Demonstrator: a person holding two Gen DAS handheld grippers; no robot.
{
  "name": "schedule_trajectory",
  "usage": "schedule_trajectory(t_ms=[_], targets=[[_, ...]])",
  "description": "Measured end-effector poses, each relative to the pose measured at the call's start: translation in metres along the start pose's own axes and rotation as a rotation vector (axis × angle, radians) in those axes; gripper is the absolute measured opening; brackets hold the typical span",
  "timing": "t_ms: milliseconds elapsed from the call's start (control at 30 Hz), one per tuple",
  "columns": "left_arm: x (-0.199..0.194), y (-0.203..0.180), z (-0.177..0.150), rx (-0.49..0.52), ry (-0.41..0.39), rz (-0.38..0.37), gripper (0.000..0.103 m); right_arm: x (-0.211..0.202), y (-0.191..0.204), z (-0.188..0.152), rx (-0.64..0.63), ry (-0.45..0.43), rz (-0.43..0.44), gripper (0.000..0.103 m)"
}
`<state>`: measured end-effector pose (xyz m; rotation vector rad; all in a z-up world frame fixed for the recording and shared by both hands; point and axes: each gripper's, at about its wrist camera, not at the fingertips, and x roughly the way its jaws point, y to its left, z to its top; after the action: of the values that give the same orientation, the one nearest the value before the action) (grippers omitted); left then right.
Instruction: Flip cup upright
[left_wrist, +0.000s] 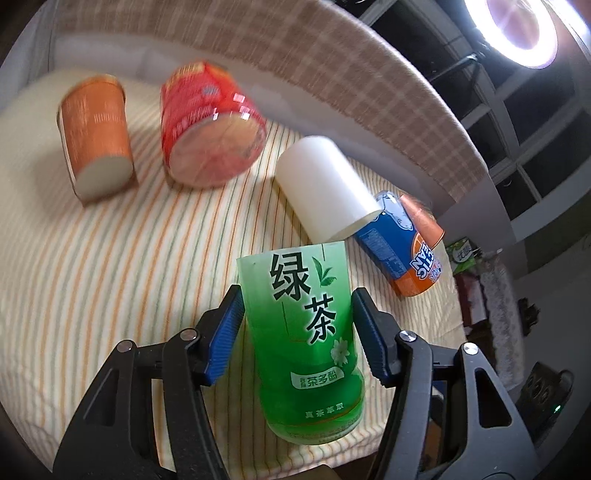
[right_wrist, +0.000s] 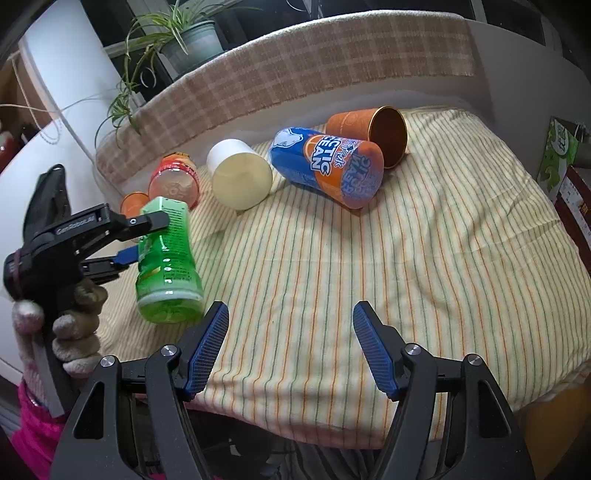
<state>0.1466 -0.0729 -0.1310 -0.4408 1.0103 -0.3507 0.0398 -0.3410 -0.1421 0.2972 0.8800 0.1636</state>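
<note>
My left gripper (left_wrist: 295, 306) is shut on a green tea cup (left_wrist: 306, 339), its blue pads pressed on both sides. The cup is held tilted just above the striped cloth; it also shows in the right wrist view (right_wrist: 166, 258) with the left gripper (right_wrist: 147, 236) around it. My right gripper (right_wrist: 291, 325) is open and empty above the near part of the cloth. A white cup (left_wrist: 325, 188) and a blue-orange cup (left_wrist: 402, 247) lie on their sides, touching.
An orange cup (left_wrist: 96, 144) and a red cup (left_wrist: 210, 125) stand at the back left. Another orange cup (right_wrist: 373, 133) lies on its side behind the blue-orange one (right_wrist: 328, 166). A plaid ledge (right_wrist: 295, 70) borders the striped cloth (right_wrist: 369, 258). A potted plant (right_wrist: 192, 40) stands beyond.
</note>
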Motion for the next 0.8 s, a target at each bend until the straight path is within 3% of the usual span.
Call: schedule_trajectory(t_ms=[500,800], targets=[[-0.021,-0.039,-0.005,0.264,-0.195,0.153,0.059,-0.005,0.004,-0.001,-0.006,-0.02,-0.014,0.07],[-0.023,-0.052,-0.018,0.359,-0.24,0.185,0.059,-0.008,0.004,0.0,-0.005,-0.032,-0.031,0.069]])
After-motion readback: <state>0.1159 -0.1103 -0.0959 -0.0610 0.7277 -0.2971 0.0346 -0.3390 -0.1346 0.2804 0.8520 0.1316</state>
